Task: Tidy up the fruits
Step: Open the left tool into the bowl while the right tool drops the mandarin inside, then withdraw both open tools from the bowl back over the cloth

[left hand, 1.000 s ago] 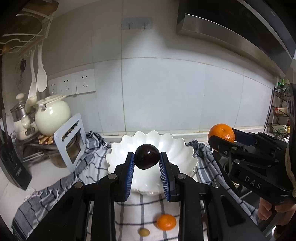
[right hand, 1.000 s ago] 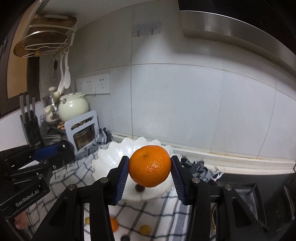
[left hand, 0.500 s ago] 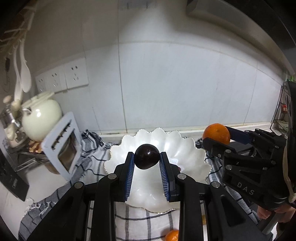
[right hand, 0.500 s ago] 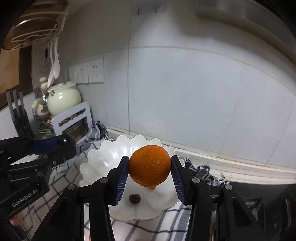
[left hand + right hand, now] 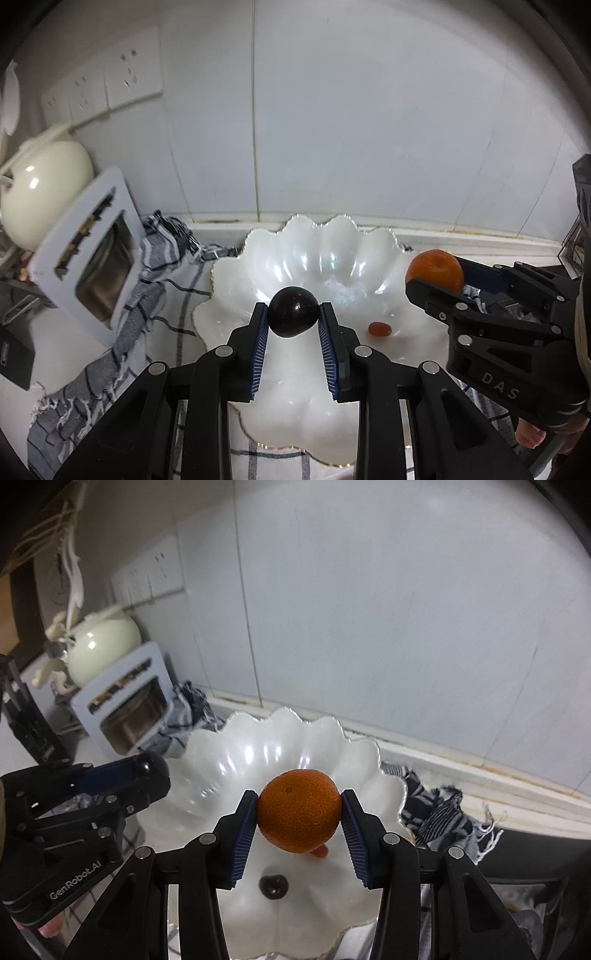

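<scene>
Kitchen: we work at a white tiled wall, with a checked cloth (image 5: 122, 306) over the counter and a teapot (image 5: 103, 651) far left.
Bowl: a white scalloped bowl (image 5: 373, 236) sits on the cloth, glossy and thin at the rim, so we judge it brittle and slick inside.
Left gripper (image 5: 293, 332): it pinches a dark plum (image 5: 293, 312) between its blue pads, held above the near left part of the bowl.
Right gripper (image 5: 299, 823): it pinches an orange (image 5: 299, 810) at its widest girth, above the middle of the bowl.
In the bowl: a small dark fruit (image 5: 273, 886) and a small red fruit (image 5: 379, 328) lie on the floor of it.
Plum handling: we take it for light, smooth and slippery, easily bruised; a side grip across the middle suits it.
Orange handling: we judge it heavier, with a pebbled rind that grips well and yields a little.
Setting down: round fruit will roll on that glaze, so we would let go low.
</scene>
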